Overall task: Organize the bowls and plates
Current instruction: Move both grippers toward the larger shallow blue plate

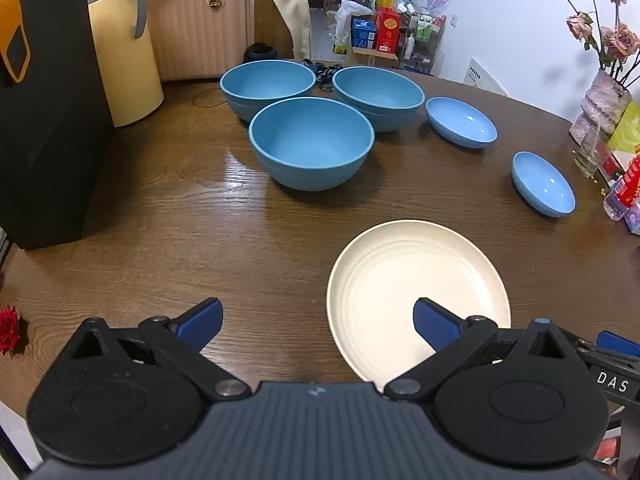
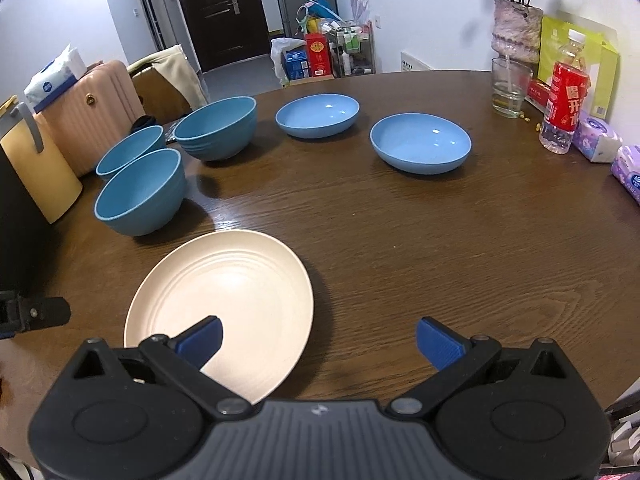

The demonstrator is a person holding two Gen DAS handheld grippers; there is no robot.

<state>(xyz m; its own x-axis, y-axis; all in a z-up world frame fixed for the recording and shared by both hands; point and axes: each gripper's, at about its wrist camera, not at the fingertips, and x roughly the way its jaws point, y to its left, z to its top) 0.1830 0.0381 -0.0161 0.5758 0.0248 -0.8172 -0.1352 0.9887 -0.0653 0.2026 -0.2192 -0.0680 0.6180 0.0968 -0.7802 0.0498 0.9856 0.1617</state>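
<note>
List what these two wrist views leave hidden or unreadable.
- Cream plate: near rim hidden by the left gripper in the left view, by the right gripper in the right view.
- Far-left deep blue bowl: front hidden behind the nearer bowl, right view.
- Red-labelled bottle: cut off by the image edge, left view.

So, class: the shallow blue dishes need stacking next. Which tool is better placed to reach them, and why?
Probably the right tool: the two shallow blue dishes lie ahead of it. The left tool faces the deep blue bowls.
</note>
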